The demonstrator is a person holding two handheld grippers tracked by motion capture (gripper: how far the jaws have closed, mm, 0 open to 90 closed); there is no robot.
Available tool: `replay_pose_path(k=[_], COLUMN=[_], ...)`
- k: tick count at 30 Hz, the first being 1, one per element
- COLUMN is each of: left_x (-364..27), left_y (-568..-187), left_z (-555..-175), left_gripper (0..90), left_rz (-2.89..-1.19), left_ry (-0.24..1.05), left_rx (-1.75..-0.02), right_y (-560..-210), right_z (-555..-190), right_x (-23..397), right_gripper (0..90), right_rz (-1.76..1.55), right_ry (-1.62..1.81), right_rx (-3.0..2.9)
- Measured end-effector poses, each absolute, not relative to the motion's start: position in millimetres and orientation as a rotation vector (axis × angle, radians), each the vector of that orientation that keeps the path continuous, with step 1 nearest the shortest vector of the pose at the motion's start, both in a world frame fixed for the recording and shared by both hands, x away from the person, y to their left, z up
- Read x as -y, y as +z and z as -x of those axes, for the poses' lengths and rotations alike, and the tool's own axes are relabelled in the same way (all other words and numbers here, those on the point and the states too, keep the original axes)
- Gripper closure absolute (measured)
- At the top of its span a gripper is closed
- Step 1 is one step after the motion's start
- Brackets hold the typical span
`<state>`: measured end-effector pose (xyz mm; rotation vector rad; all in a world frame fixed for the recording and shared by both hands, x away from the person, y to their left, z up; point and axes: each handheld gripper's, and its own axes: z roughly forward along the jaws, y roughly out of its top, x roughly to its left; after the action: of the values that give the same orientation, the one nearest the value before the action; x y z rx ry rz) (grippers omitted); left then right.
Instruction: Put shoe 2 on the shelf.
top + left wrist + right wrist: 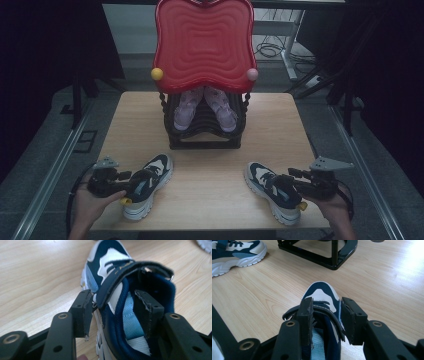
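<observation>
Two navy and white sneakers lie on the wooden table (210, 160). My left gripper (131, 187) is at the heel end of the left sneaker (150, 182). In the left gripper view its jaws straddle the near side wall of that sneaker (110, 267): one pad outside, the other inside the opening, with gaps showing, so the gripper (113, 306) is open. My right gripper (290, 192) sits over the right sneaker (267, 187). In the right gripper view its pads stand on either side of the strap and side of the sneaker (322, 291) without pressing; the gripper (325, 315) is open.
A black shoe rack (205, 142) stands at the table's far middle with a red wavy tray (204, 42) on top and a pair of pink shoes (187, 107) inside. Its base (322, 255) lies ahead of the right gripper. Bare wood separates the two sneakers.
</observation>
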<state>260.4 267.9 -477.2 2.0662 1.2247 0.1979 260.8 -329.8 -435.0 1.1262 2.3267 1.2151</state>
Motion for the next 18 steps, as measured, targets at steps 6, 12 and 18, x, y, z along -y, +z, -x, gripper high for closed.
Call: replay_pose_path(k=[6, 12, 18], left_x=[-267.7, -269.0, -268.3], left_y=[-481.9, -483.1, -483.2], left_z=[-263.5, -263.8, -263.1], left_gripper=[64.8, 68.8, 69.8], left_rz=[-2.093, -2.086, -2.080], left_ry=[0.201, 0.190, 0.193], left_rx=[-1.230, -1.227, -1.237], right_y=[-438.2, -444.8, -452.1], right_z=[-263.2, -267.2, -277.0], right_x=[338.4, 342.8, 341.1], right_gripper=[58.4, 53.7, 50.0], right_rz=[-1.151, -1.171, -1.182], right_ry=[1.213, 1.177, 1.121], right_rx=[-2.323, -2.373, -2.456])
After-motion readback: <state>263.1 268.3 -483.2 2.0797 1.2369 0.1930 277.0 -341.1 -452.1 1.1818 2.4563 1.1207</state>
